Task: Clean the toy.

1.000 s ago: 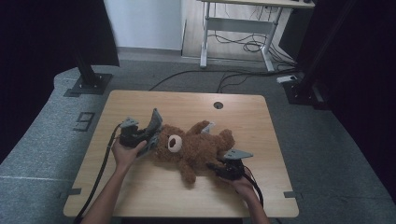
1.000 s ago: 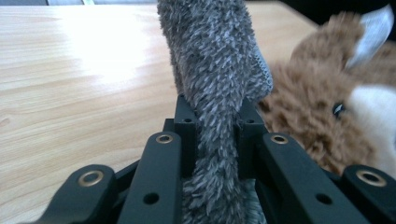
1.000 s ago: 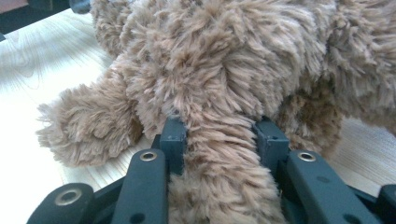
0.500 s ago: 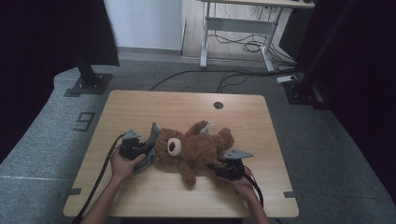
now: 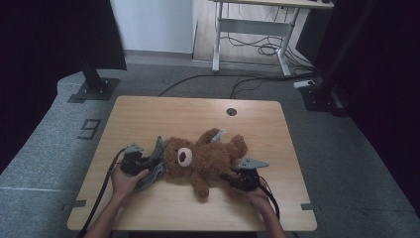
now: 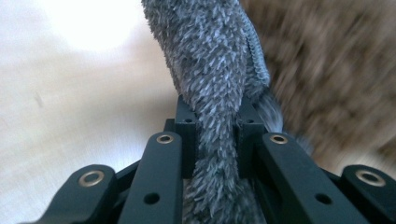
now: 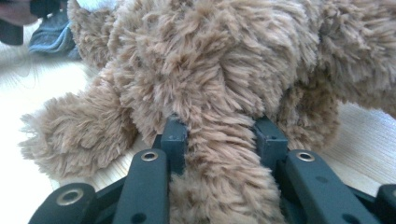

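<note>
The teddy bear (image 5: 205,158) lay mid-surface (image 5: 198,111). The left tool (image 6: 215,126) was clamped on a grey cloth (image 6: 210,70) at the bear's 9 o'clock; the bear beyond was blurred. The right tool (image 7: 219,135) gripped a limb whose end was hidden.

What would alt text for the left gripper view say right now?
Two black jaws clamp a strip of shaggy grey fabric that rises up the middle of the picture. Blurred brown plush of the teddy bear lies behind it at right, pale wooden table at left.
</note>
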Motion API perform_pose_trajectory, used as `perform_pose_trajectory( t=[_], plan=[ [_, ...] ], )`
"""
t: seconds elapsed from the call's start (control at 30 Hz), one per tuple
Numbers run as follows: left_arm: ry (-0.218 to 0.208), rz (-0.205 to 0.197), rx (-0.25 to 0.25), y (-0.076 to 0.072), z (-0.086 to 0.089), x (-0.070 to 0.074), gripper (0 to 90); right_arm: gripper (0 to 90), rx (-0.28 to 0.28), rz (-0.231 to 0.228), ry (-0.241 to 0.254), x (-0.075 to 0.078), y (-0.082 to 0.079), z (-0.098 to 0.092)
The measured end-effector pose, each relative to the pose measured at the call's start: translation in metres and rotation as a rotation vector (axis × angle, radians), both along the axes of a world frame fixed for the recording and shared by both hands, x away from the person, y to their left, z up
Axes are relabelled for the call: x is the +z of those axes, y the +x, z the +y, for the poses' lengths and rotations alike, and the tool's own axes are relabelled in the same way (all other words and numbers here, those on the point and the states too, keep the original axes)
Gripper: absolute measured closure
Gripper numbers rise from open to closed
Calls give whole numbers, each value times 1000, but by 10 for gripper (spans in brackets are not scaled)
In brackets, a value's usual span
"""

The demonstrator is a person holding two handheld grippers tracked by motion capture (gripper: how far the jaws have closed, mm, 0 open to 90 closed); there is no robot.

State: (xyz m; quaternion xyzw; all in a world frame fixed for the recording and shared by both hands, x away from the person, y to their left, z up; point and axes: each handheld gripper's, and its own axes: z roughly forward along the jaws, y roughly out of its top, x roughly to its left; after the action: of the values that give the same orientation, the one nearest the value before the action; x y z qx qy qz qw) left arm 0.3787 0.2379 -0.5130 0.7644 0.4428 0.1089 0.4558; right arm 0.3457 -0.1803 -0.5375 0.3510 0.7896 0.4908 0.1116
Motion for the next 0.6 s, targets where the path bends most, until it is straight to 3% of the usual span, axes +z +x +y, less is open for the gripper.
perform_pose_trajectory(
  t=[0.07,0.23,0.37,0.4,0.5,0.6],
  plan=[
    [-35,-48,4,0,-3,14,763,642,2,-1,1,0,0,0],
    [-68,-134,8,12,-24,44,759,641,-1,-2,1,0,0,0],
    [-114,-166,-15,13,-35,54,759,641,-2,-1,3,0,0,0],
    [-109,-173,-23,13,-38,57,760,641,-1,0,4,0,0,0],
    [-86,-150,-32,15,-46,52,757,641,1,-2,2,0,0,0],
    [-82,-73,-29,24,-47,33,753,641,3,-8,-1,0,0,1]
  ],
)
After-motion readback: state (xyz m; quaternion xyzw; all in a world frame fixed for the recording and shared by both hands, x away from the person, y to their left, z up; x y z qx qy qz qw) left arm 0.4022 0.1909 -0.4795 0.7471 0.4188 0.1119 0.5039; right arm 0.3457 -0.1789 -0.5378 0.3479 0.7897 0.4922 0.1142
